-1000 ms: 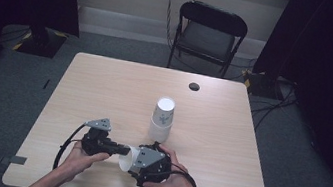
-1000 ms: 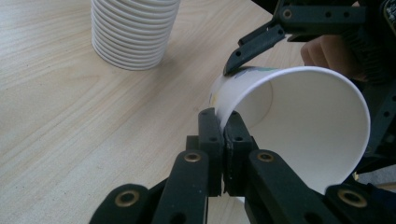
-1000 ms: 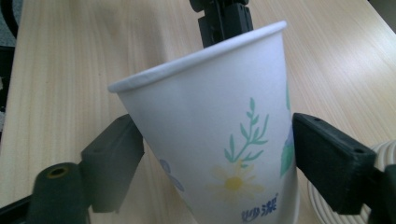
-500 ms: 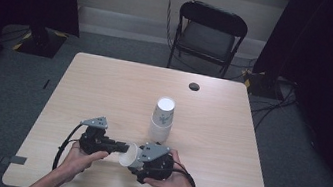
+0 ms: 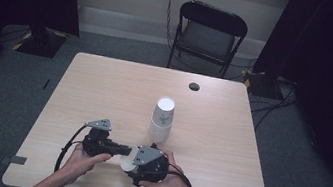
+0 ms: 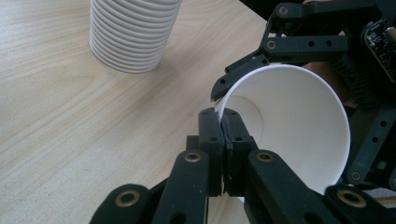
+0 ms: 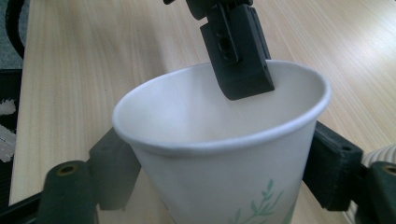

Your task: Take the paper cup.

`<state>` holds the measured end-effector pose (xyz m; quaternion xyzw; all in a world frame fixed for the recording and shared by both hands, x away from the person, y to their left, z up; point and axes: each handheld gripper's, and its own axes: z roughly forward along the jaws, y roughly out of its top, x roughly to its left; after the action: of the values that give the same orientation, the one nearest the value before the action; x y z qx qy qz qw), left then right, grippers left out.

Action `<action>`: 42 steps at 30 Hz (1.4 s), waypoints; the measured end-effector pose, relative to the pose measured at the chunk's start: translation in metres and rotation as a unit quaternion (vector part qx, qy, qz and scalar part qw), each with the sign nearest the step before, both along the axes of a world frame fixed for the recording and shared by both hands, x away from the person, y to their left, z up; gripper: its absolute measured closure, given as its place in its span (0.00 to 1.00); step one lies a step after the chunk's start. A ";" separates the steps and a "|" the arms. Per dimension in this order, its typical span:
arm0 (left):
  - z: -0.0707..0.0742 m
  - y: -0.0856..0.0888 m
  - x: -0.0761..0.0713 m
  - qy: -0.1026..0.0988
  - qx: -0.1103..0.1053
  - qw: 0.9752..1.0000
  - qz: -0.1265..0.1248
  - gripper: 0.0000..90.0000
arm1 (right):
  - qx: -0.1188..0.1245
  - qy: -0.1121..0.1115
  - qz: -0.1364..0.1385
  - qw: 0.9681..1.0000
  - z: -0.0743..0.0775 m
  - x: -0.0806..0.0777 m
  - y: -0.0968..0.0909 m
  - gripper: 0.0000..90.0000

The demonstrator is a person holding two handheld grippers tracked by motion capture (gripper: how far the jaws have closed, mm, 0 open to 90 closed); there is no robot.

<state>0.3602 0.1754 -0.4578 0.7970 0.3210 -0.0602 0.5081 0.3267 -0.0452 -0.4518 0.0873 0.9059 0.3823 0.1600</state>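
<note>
The left gripper [image 6: 223, 140] is clenched on the paper cup's [image 6: 289, 126] rim; the right gripper [image 7: 219, 186] grasps the cup's sides, its jaws just easing. The left gripper view adds the cup stack [image 6: 133, 32].

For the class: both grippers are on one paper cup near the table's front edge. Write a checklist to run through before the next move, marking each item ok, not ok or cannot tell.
1. Left gripper pinches the cup rim, one jaw inside, one outside: ok.
2. Right gripper has a jaw at each side of the cup body: ok.
3. Right pads pressing firmly: cannot tell; its jaws have just been opening.
4. Cup rim undented: ok.
5. Stack of cups upright, apart from both grippers: ok.
6. Cup empty: ok.
</note>
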 end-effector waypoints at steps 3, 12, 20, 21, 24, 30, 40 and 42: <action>0.001 0.002 0.001 -0.008 -0.003 1.000 0.010 0.94 | 0.017 0.023 -0.008 1.000 0.002 0.003 -0.002 0.32; 0.005 0.001 -0.001 -0.014 -0.003 1.000 0.015 0.98 | 0.034 0.037 -0.012 0.999 0.003 0.005 -0.002 0.27; 0.003 -0.006 -0.002 -0.004 0.015 1.000 0.009 0.98 | 0.027 0.027 -0.005 0.999 0.003 0.003 0.000 0.26; 0.004 -0.005 -0.002 -0.004 0.014 1.000 0.008 0.98 | 0.024 0.022 -0.005 0.999 0.003 0.002 0.000 0.27; 0.004 -0.004 -0.002 -0.001 0.015 1.000 0.009 0.98 | 0.021 0.014 -0.002 1.000 0.003 0.001 0.000 0.29; 0.003 -0.006 -0.002 0.008 0.018 1.000 0.011 0.98 | 0.009 0.011 0.000 1.000 0.001 0.000 0.001 0.30; 0.005 -0.002 -0.002 -0.008 -0.012 1.000 0.010 0.93 | 0.043 0.032 -0.003 0.999 0.006 0.004 -0.006 0.35; 0.005 -0.001 -0.003 -0.019 -0.013 1.000 0.004 0.87 | 0.049 0.038 -0.010 0.998 0.007 0.005 -0.007 0.35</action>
<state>0.3572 0.1740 -0.4525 0.7904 0.3137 -0.0476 0.5241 0.3319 -0.0519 -0.4451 0.1189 0.8908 0.4205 0.1245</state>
